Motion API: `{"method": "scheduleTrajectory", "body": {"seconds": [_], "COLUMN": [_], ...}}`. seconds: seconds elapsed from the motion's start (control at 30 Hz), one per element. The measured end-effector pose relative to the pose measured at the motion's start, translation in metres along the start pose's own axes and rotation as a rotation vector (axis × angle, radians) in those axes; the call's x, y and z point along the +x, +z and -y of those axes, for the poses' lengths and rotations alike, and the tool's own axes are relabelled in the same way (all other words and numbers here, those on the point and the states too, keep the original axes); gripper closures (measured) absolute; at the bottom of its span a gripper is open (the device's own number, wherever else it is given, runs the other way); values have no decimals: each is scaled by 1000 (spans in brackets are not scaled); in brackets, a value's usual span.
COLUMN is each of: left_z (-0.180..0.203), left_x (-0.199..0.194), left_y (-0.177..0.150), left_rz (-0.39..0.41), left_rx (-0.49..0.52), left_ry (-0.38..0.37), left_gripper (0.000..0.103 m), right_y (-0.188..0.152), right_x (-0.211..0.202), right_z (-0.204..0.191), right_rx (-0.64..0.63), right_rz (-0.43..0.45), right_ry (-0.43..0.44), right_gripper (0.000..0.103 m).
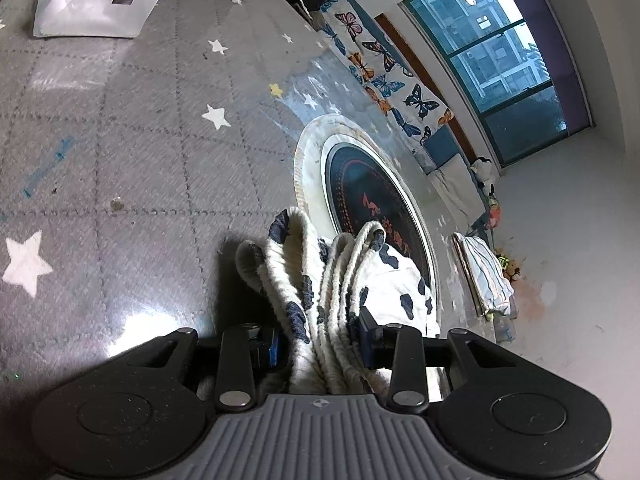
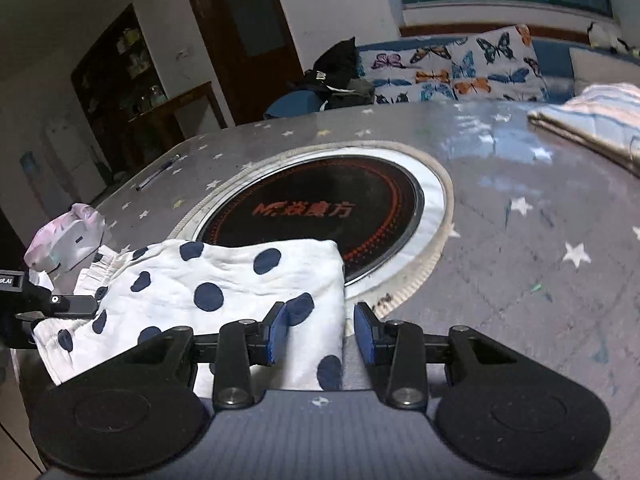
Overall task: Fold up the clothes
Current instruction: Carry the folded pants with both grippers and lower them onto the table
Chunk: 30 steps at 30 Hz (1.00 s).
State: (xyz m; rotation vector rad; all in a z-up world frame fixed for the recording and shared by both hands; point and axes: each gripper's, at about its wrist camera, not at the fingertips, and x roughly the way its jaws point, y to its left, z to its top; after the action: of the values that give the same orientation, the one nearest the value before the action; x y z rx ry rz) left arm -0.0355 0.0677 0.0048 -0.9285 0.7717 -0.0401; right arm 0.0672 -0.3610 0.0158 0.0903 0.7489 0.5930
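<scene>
Left gripper (image 1: pixel 322 350), seen from its own wrist camera, is clamped on a bunched white garment with dark blue spots (image 1: pixel 316 280), whose folds rise between the blue pads above the grey star-patterned table cover (image 1: pixel 120 128), beside a round black cooktop (image 1: pixel 376 204).

From the right wrist camera, the right gripper (image 2: pixel 320 334) is spread apart, straddling the garment's (image 2: pixel 240 276) corner edge without pinching it. A folded striped cloth (image 2: pixel 592 120) lies well apart at the far right.

A home — a sofa with butterfly pillows (image 2: pixel 460 68), a big window (image 1: pixel 504 56), a wooden door (image 2: pixel 240 28) and soft toys (image 1: pixel 486 176).
</scene>
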Motion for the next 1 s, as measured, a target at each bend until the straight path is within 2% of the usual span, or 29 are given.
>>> {"method": "scheduleTrajectory", "body": {"seconds": [0.1,0.13,0.27,0.53,1.0], "left_z": [3,4,11,39,140], "left_x": [1,2,3,11,90], "left_y": [0,0,2,7,2], "left_rz": [5,6,10,-1,-88], "left_rx": [16,21,41,114,275], "left_ry": [9,14,23,0,-78], "left_gripper": [65,65,66,68,68], "right_y": [-2,-3,-6,0,34], "right_x": [0,0,-4,-37,-90], "right_z": [1,2,4,14,87], "right_rx": [24,32,73,113,127], "right_rz": [-2,-2,12,112,229], "right_ry": [17,23,36,22,-187], "right_gripper": [70,79,95,98,98]}}
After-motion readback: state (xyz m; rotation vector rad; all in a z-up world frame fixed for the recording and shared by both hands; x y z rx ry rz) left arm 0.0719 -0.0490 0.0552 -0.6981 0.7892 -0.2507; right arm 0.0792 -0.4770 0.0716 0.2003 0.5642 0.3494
